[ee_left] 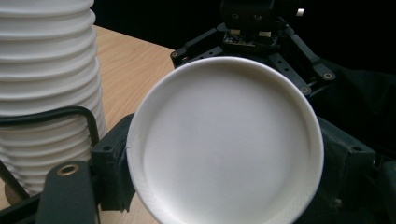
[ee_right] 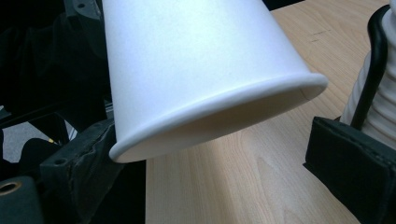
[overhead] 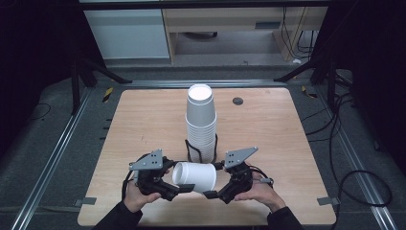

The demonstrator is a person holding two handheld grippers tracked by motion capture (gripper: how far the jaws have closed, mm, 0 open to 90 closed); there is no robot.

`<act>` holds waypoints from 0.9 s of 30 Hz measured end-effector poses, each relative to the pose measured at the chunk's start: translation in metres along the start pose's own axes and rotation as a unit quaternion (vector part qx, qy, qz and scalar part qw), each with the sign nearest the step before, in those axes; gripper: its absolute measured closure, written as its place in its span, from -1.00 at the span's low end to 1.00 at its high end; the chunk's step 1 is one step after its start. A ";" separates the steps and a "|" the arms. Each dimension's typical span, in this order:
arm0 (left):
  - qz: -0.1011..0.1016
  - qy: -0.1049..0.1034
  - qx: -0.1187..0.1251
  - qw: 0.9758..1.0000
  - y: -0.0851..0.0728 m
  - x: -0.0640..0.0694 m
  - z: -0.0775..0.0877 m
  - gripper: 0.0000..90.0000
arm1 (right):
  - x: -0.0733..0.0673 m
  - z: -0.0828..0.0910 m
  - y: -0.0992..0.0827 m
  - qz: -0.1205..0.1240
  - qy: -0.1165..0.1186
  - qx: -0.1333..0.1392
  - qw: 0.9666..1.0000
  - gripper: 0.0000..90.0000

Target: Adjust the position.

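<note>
A single white paper cup (overhead: 195,176) hangs on its side just above the table's front edge, base to the left and mouth to the right. My left gripper (overhead: 178,184) is shut on its base end; in the left gripper view the round base (ee_left: 224,144) sits pinched between both jaws. My right gripper (overhead: 213,184) stands open around the cup's rim (ee_right: 219,121), with its right jaw apart from the rim. Behind them rises a tall upside-down stack of cups (overhead: 201,124), standing in a black wire holder (overhead: 188,149).
The wooden table (overhead: 143,124) has a small dark round grommet (overhead: 238,100) at the back right. The stack (ee_left: 46,93) stands close to the left of my left gripper, and the holder's wire (ee_right: 373,70) is close to my right gripper's right jaw. Cables lie on the floor at the right.
</note>
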State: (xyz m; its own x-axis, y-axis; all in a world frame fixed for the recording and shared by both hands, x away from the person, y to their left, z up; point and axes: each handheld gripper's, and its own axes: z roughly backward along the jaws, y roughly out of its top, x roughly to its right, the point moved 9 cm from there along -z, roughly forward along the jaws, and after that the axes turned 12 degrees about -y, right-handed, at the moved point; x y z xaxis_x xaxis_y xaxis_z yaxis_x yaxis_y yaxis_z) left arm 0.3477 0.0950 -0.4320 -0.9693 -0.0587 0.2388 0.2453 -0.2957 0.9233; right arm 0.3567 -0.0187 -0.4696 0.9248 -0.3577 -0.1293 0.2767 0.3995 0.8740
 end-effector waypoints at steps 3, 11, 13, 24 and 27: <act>-0.001 -0.003 -0.001 1.000 0.000 0.001 -0.002 -0.54 | -0.001 -0.001 0.000 0.001 0.005 0.001 1.000 -0.89; -0.005 -0.006 -0.001 1.000 0.001 0.004 -0.006 -0.54 | -0.006 -0.006 0.001 0.003 0.019 0.000 1.000 -0.89; -0.007 -0.009 -0.001 1.000 0.001 0.005 -0.007 -0.54 | -0.006 -0.007 0.001 0.002 0.020 0.000 1.000 -0.89; -0.008 -0.014 0.002 1.000 0.001 0.006 -0.009 -0.54 | -0.009 -0.010 0.003 0.006 0.026 0.011 1.000 -0.89; -0.007 -0.015 0.001 1.000 0.001 0.006 -0.009 -0.54 | -0.009 -0.010 0.003 0.006 0.027 0.012 1.000 -0.88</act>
State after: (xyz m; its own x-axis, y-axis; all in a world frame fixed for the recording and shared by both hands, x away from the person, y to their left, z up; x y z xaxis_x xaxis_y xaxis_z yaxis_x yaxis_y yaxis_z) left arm 0.3422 0.0857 -0.4325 -0.9716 -0.0269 0.2351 0.2325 -0.2938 0.9272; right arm 0.3518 -0.0057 -0.4704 0.9411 -0.3065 -0.1426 0.2591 0.3830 0.8867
